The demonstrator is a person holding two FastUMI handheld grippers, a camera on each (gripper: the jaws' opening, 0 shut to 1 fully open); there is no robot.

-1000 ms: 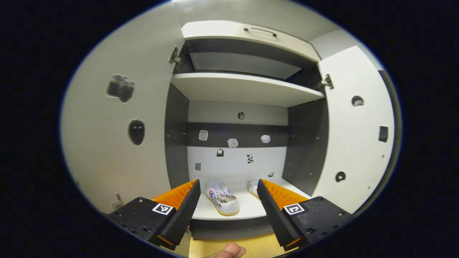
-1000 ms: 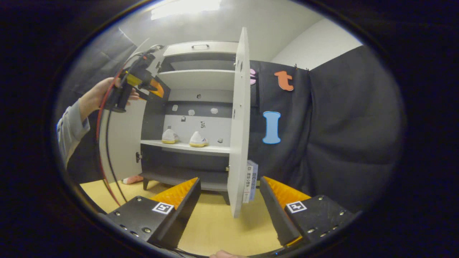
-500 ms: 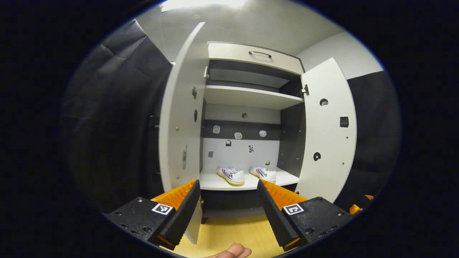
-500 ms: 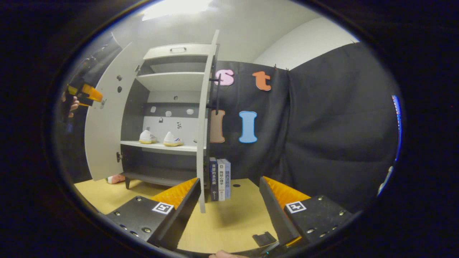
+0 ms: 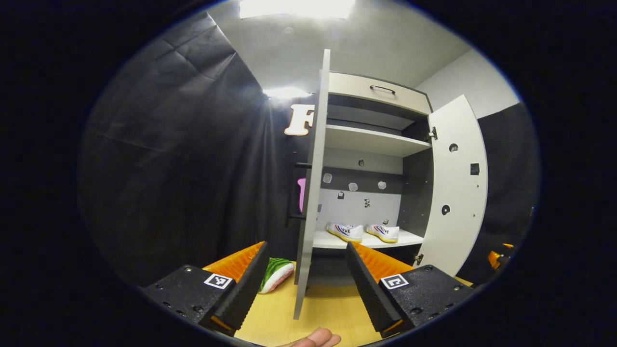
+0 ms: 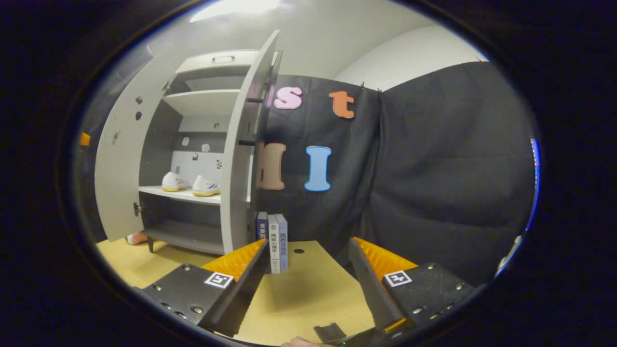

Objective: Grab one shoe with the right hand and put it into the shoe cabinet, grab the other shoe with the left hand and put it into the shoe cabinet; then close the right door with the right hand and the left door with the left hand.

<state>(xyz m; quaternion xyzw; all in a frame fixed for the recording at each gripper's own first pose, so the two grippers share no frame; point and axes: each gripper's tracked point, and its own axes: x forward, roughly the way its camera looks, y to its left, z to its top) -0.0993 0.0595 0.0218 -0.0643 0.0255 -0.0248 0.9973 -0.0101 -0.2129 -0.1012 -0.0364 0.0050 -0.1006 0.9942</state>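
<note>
Two white shoes [image 5: 344,231] [image 5: 383,233] stand side by side on the middle shelf of the open shoe cabinet [image 5: 371,140]. The left door [image 5: 312,183] stands edge-on right in front of my left gripper [image 5: 306,277], which is open and empty, a short way back from the door's lower edge. The right door [image 5: 458,193] hangs open at the far side. In the right gripper view the shoes [image 6: 173,182] [image 6: 205,186] sit on the shelf, and the right door [image 6: 238,159] is left of my open, empty right gripper [image 6: 308,277].
A green striped soft object [image 5: 274,273] lies on the yellow floor [image 5: 328,308] left of the left door. Several books [image 6: 272,241] stand upright beside the right door. A pink object [image 6: 137,237] lies under the cabinet's left side. Black cloth walls close in both sides.
Both grippers have pulled back from the cabinet and swung outward. The left one now faces the left door's edge; the right one has gone right, past the right door. The shoes stayed put.
</note>
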